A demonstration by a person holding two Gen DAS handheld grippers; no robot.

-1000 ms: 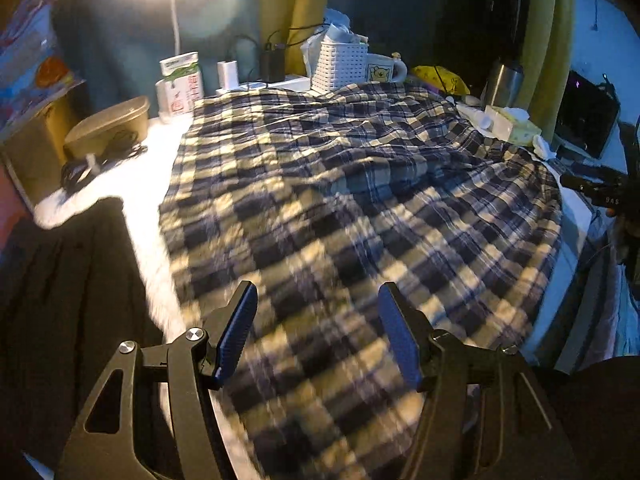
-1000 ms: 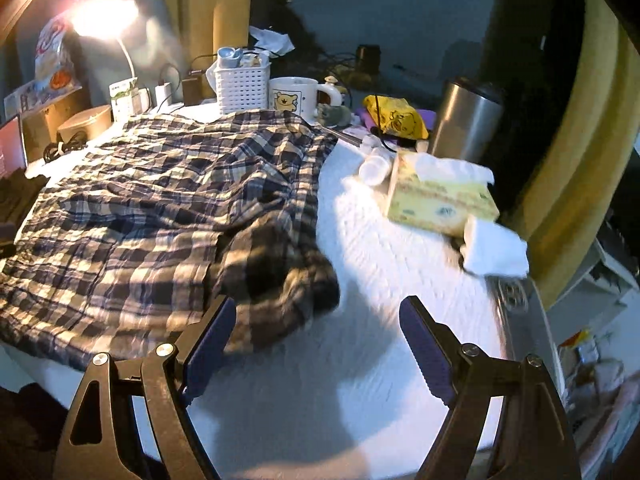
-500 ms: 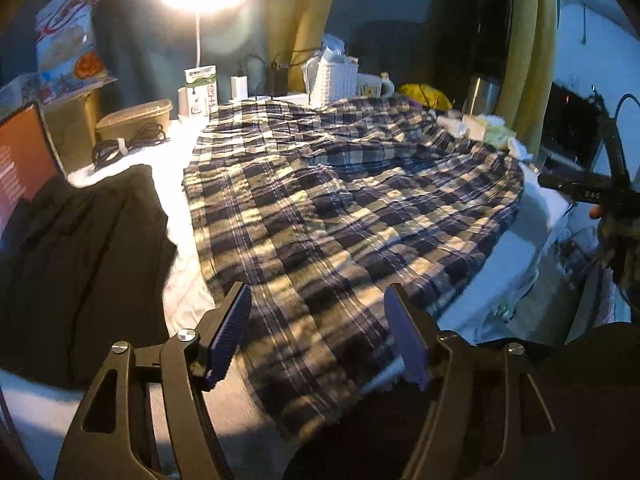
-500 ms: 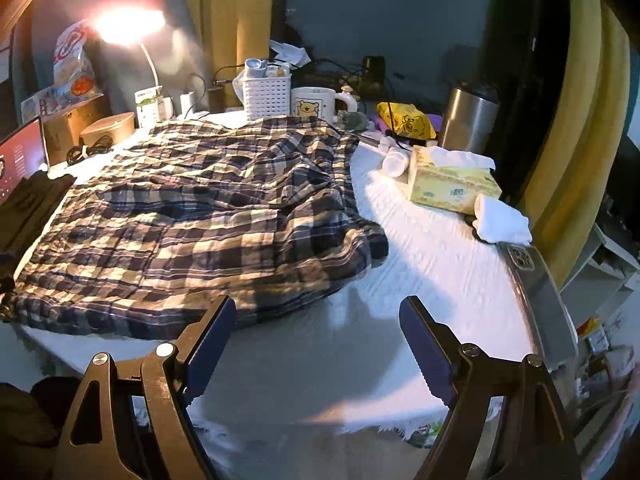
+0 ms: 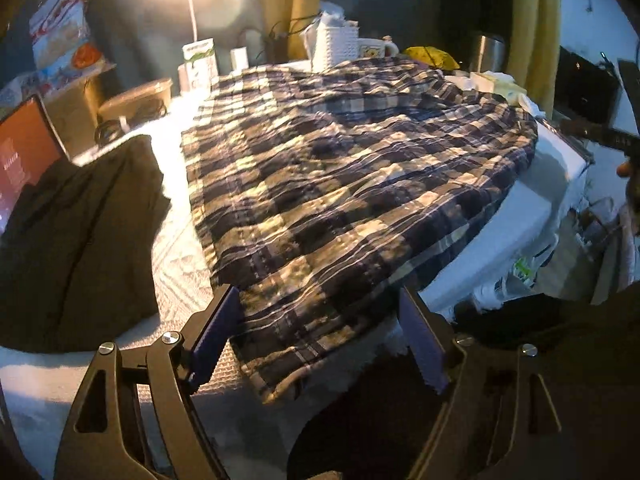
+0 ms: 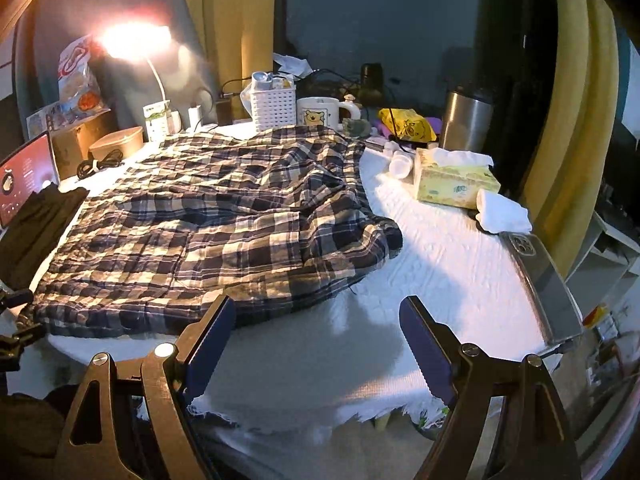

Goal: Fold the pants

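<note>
I see the pants (image 6: 224, 220) spread across the table (image 6: 460, 280), a dark garment (image 5: 76, 240) lying to their left. Behind them stand a basket (image 6: 274, 106) and mug (image 6: 320, 112); a tissue box (image 6: 452, 184) sits to the right.

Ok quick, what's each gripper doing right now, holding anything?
Left gripper: jaws opening, plaid pants hem lies between them, not pinched.
Right gripper: open, empty, over the white tablecloth.

Both wrist cams sit at the table's near edge, angled down across it. Left cam: close over blue-and-cream plaid fabric pants (image 5: 344, 184). Right cam: further right. Shared: pants (image 6: 208, 220), white perforated plastic basket (image 6: 273, 104).
</note>
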